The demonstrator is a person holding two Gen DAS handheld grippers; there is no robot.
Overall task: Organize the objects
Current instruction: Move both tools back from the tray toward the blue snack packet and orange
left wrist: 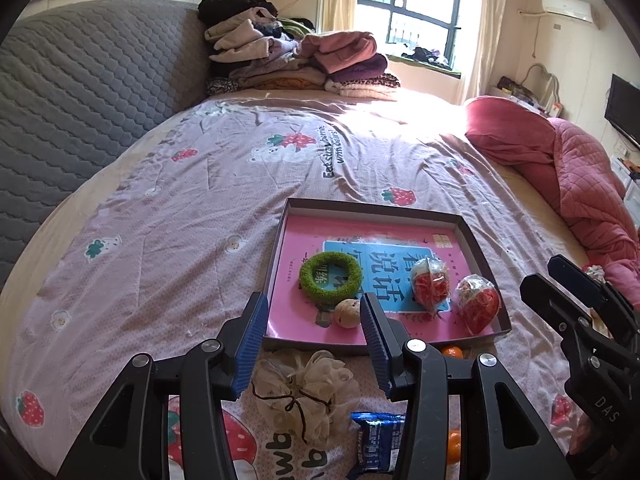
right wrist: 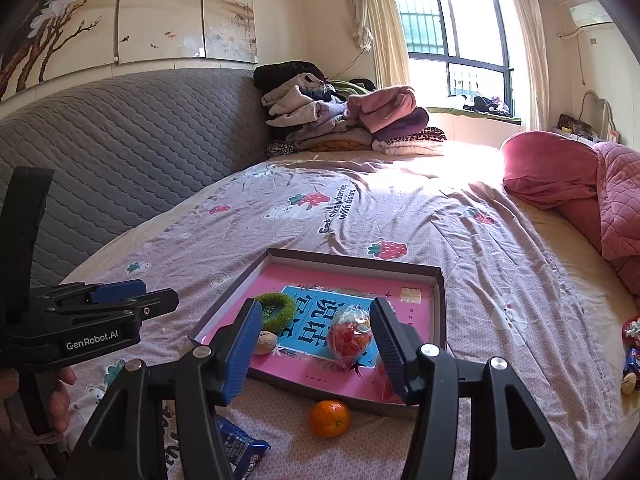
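On the left, the left gripper (left wrist: 314, 334) hovered with its jaws spread wide and nothing between them, poised over the cream mesh pouf (left wrist: 306, 388) that lay on the strawberry-print quilt (left wrist: 160, 240) just outside the near wall of the box. To take it well, the jaws would probably need to drop straight down and close on the gathered middle where the dark cord ties it, since the loose netting would likely slip. Just right of the pouf lay a blue snack packet (left wrist: 378, 446), and beyond that a mandarin (right wrist: 329, 418), both near the box and not yet in it.

The shallow cardboard box (left wrist: 280, 240) held a pink book (left wrist: 304, 248) flat on its floor. On the book, from the left, lay a green fuzzy ring (left wrist: 331, 278), a small beige round object (left wrist: 347, 313) touching the ring's near edge, and two clear-wrapped red bundles (left wrist: 431, 286) side by side.

The right gripper (right wrist: 314, 344) hung above the box's near right part, jaws likewise wide apart and holding nothing.
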